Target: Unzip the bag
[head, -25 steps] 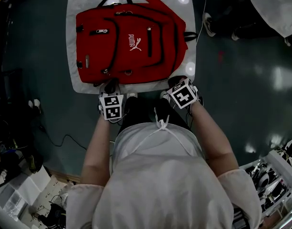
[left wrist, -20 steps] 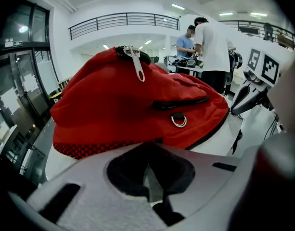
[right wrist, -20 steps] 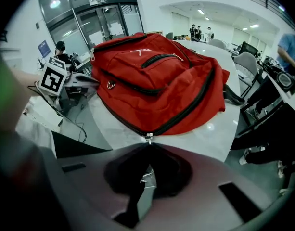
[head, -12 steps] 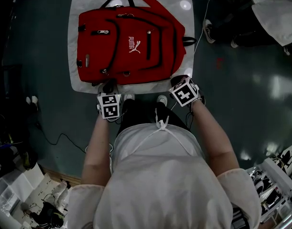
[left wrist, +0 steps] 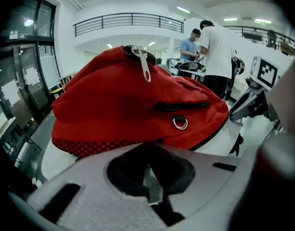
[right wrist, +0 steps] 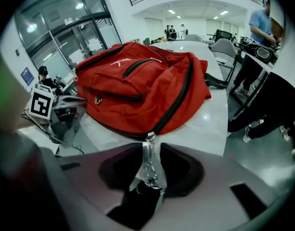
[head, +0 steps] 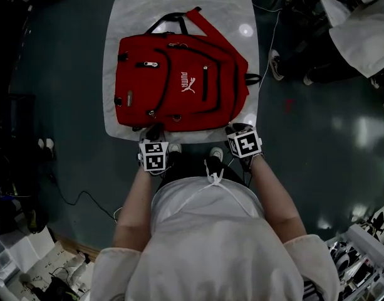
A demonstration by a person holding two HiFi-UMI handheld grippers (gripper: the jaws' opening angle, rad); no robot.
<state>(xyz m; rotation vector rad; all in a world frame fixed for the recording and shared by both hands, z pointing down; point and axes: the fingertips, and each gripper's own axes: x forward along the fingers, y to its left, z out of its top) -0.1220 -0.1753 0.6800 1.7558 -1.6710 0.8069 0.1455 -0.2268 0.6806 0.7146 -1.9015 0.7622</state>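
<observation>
A red backpack (head: 179, 83) lies flat on the white table (head: 238, 5), its zips showing as black lines. Both grippers sit at the bag's near edge. In the right gripper view, the metal zipper pull (right wrist: 149, 165) of the main zip hangs from its slider at the bag's near corner. It runs down between the jaws of my right gripper (head: 237, 129), which are opening, with a pale strip on either side of the pull. My left gripper (head: 155, 132) is by the near left corner, below a metal ring (left wrist: 180, 123). Its tips meet with no bag fabric between them.
The table's near edge runs just under both grippers. A black strap (head: 253, 78) sticks out on the bag's right side, and the shoulder straps (head: 179, 21) lie at the far end. People stand by equipment (left wrist: 205, 52) beyond the table. A cable (head: 79, 196) lies on the floor to the left.
The bag and table sit lower and further right in the head view. Both grippers stay at the bag's near edge, and the right gripper's marker cube has turned squarer.
</observation>
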